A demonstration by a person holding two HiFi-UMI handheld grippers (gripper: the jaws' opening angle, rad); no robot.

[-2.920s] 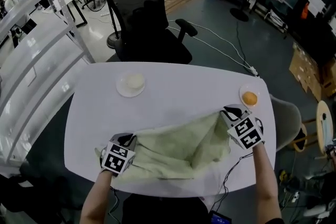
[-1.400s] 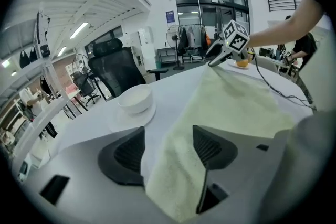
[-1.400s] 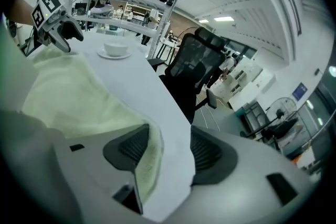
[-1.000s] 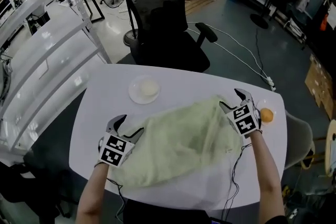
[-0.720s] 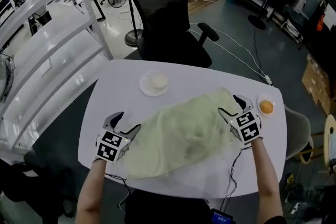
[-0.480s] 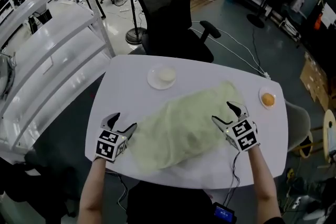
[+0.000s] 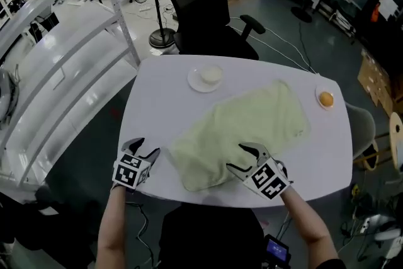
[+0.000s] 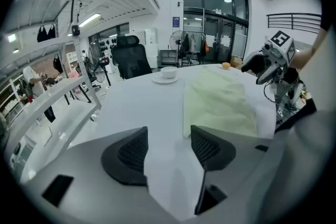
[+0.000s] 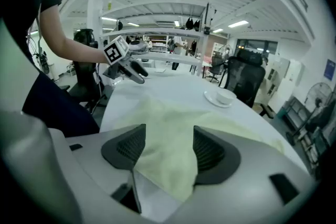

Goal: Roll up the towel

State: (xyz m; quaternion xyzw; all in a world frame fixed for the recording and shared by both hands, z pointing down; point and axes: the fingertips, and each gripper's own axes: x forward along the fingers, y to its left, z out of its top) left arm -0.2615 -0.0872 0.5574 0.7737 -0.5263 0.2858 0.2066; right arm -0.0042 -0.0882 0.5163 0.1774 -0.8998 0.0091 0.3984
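On white table [image 7: 164, 91], towel [image 7: 242, 132] now lies flat, let go; both hands have come back from its ends to near edge; left gripper [image 7: 146, 147] open over bare table beside corner; right gripper [image 7: 238, 157] open astride hem, jaws just narrowing; rolling likely next.

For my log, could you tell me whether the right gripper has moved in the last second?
Yes: the right gripper went from beside the orange-topped saucer to the near edge of the towel; its jaws have been closing, towel between them.
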